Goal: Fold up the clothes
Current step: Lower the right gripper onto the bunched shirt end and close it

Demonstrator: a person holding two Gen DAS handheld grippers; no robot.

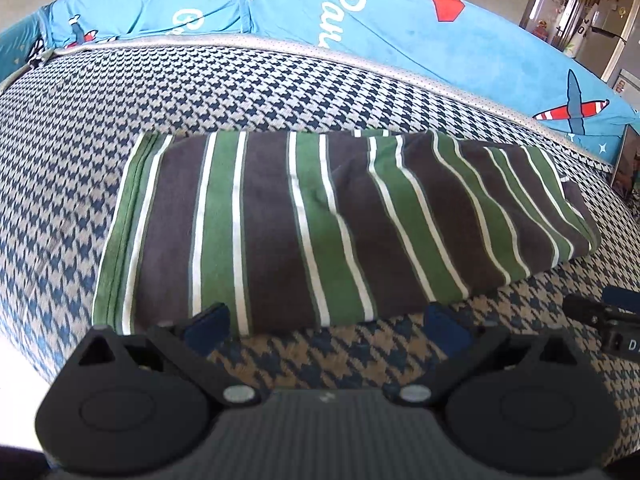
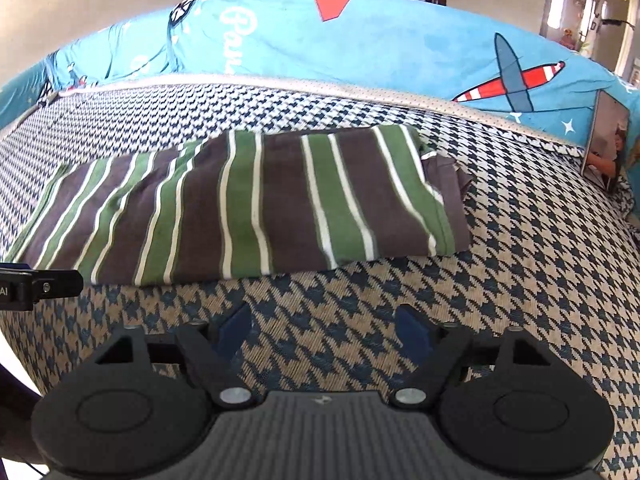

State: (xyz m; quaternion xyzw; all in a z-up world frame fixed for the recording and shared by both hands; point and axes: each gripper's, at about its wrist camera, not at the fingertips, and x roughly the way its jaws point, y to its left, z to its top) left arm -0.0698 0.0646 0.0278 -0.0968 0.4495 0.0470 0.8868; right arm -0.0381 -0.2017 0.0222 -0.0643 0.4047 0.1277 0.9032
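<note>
Both black grippers, left (image 1: 326, 326) and right (image 2: 324, 326), hover spread and empty; each should pinch the folded green-and-brown striped garment's (image 1: 320, 224) near edge squarely.

White cursive letters are showing on the blue sheet (image 1: 360, 20), reading "Pau" before the mattress edge is cutting them off; the right wrist view is giving the same "Pau" (image 2: 240, 24). The other gripper (image 1: 616, 332) is showing a partial "D", and "AI" in the right view (image 2: 16, 292).

The left gripper (image 1: 326, 326) is wide open and holds nothing. The right gripper (image 2: 324, 328) is wide open too, held low, just beside the left one.
</note>
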